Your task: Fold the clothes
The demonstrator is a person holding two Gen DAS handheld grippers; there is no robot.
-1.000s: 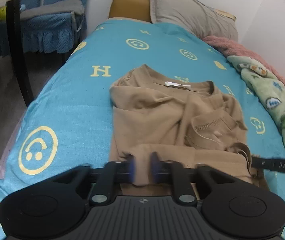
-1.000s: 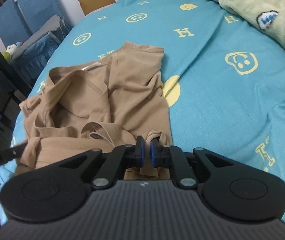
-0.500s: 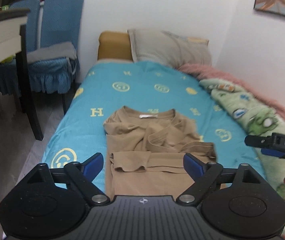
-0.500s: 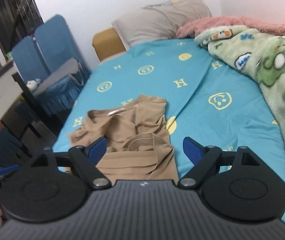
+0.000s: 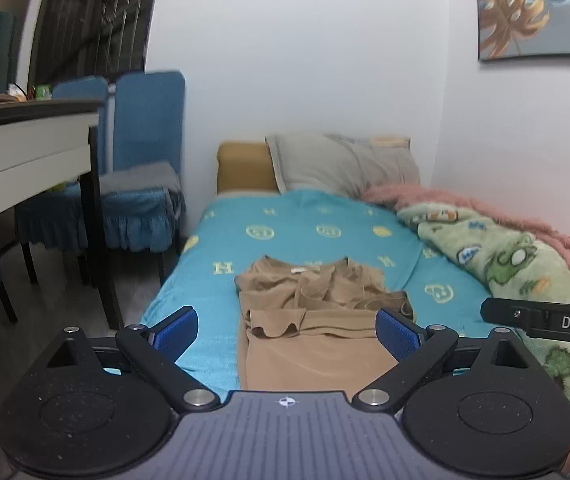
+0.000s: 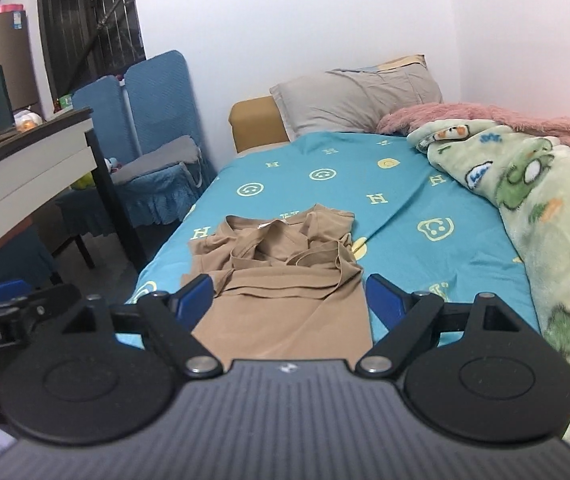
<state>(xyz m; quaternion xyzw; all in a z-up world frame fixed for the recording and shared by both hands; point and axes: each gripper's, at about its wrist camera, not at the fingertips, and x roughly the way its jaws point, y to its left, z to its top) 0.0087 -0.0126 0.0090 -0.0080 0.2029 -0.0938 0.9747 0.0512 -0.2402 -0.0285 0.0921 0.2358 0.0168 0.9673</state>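
A tan shirt (image 5: 317,312) (image 6: 285,276) lies partly folded on the teal bed sheet (image 5: 293,236) (image 6: 405,208), its sleeves bunched across the chest and its lower half flat toward me. My left gripper (image 5: 287,330) hovers open above the near end of the shirt, with nothing between its blue pads. My right gripper (image 6: 289,300) is also open and empty, held back over the shirt's lower hem. The right gripper's black body (image 5: 545,320) shows at the right edge of the left wrist view.
A green cartoon blanket (image 6: 545,216) and a pink fuzzy blanket (image 6: 485,116) lie along the bed's right side. A grey pillow (image 5: 345,164) rests at the head. Blue chairs (image 5: 141,184) and a white-topped table (image 5: 25,148) stand left of the bed.
Both grippers were shut on the shirt's hem a second ago. They let go, opened wide and pulled up and back from the bed, leaving the shirt lying there.
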